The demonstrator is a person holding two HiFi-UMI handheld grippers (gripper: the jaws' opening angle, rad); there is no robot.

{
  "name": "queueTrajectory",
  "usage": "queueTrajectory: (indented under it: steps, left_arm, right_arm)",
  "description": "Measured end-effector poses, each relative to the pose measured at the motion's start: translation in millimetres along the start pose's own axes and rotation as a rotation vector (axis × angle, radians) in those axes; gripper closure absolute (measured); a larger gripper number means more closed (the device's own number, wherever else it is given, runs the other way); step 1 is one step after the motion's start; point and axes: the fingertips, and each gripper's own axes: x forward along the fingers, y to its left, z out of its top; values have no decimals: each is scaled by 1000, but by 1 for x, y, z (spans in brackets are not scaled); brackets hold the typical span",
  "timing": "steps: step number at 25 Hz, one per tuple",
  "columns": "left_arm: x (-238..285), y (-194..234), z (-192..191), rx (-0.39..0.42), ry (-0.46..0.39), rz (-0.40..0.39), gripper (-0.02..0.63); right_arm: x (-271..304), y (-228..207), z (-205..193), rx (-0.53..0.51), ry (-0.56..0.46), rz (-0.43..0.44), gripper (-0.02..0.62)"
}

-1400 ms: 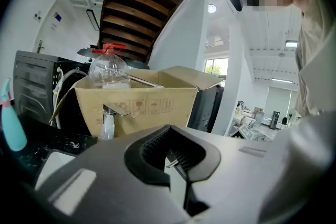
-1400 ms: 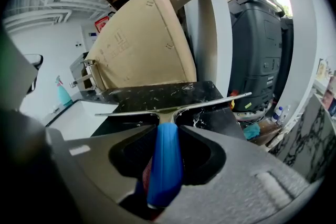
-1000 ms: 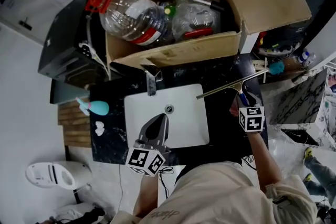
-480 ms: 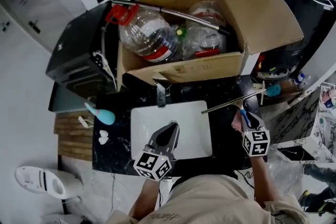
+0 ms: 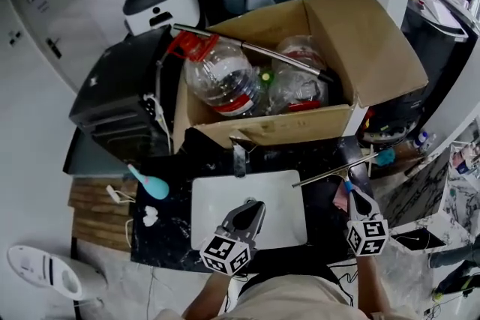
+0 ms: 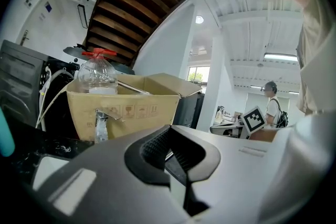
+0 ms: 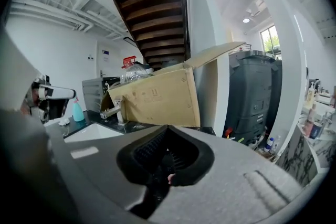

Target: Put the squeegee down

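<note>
the squeegee (image 5: pixel 337 171) lies flat on the black counter (image 5: pixel 319 150), just right of the white sink (image 5: pixel 225 198). it looks set there so it can rest by itself. its long thin bar runs from the sink's edge toward the back right. the blue-green end points away, out by the counter's far corner.

the right gripper (image 5: pixel 352 196) is near it on the person's side and does not seem to touch it. its jaws are pinched closed on nothing. the left gripper (image 5: pixel 251 208) hangs over the front of the sink, closed too and empty. i think the job is done.
</note>
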Motion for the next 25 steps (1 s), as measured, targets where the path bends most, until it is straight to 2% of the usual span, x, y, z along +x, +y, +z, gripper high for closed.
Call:
queueTrajectory:
  steps: [6,11,18,21,25]
  left_arm:
    - [-5,-4,8,18,-20,25,592]
    - [-11,-14,21,38,-51,61,592]
    - [-20,-20,35,41,-97,121,592]
    - [-24,-22,35,47,-102,143,592]
    - [-24,-28,36,53,-107,147,592]
  right_arm:
    - [-19,26,39,-41,-98,109,594]
    - [-32,34,64,-12,-159,217,594]
    - [-51,43,95,-140,-245,294,594]
    - [-58,47,103,-147,-274,317,594]
    - [-63,41,103,-104,-278,332,594]
